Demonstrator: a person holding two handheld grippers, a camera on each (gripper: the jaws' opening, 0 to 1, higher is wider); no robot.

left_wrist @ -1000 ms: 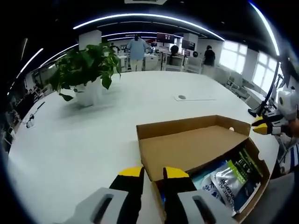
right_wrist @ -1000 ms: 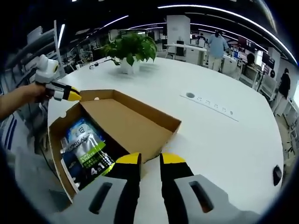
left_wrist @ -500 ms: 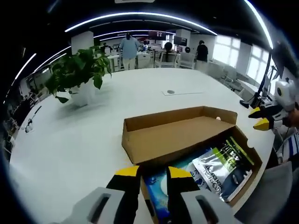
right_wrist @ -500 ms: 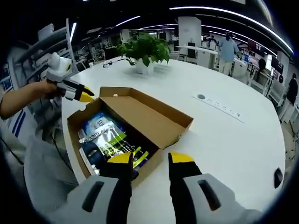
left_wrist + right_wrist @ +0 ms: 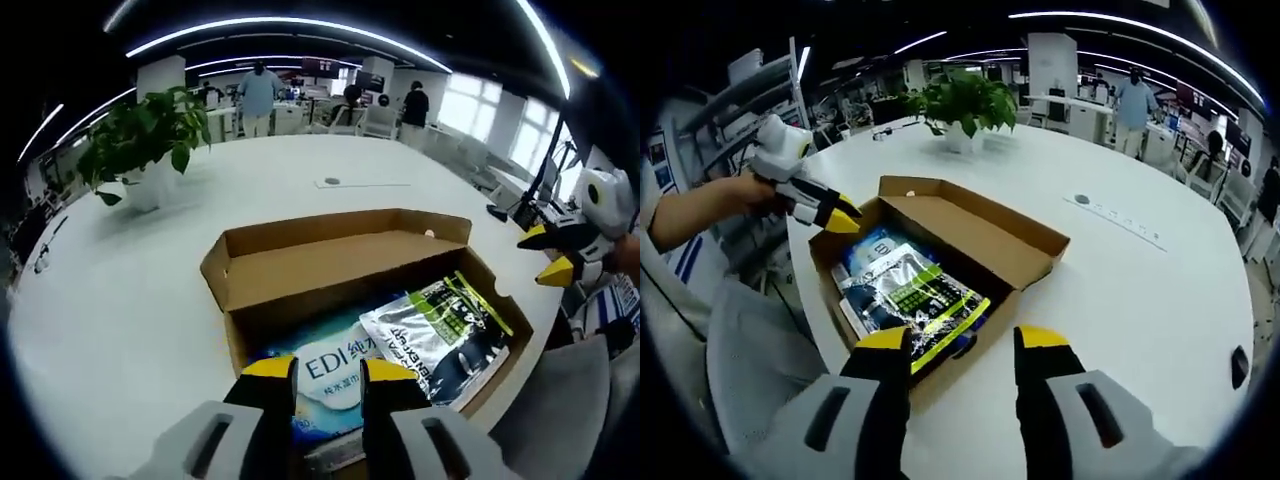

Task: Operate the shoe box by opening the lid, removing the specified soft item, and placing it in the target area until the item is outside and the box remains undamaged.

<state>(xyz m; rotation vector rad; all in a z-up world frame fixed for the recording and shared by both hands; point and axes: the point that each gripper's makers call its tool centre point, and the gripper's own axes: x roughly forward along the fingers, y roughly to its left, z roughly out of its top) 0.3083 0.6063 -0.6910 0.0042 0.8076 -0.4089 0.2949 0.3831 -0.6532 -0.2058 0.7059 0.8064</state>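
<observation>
Lying open on the white surface (image 5: 120, 290): shoe box (image 5: 1025, 238), lid folded back, silver-green pouch (image 5: 925, 300) and blue pack (image 5: 335, 365) sitting inside. Standing beyond, potted plant (image 5: 140, 140). Hovering unladen: left tool (image 5: 315, 368) narrow, right tool (image 5: 962, 340) wider.

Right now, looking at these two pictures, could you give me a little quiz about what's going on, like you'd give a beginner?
1. True or false: the lid of the shoe box is already folded open.
2. Which packet lies on top inside the box? A) the silver and green packet B) the blue and white packet C) a red packet
3. Fill in: the potted plant stands on the white ____, apart from the box.

Key
1. True. The lid stands back and the contents show.
2. A. It overlaps the blue and white one.
3. Table.

Extra: the left gripper hovers at the box's near edge; the right gripper is open, holding nothing.
</observation>
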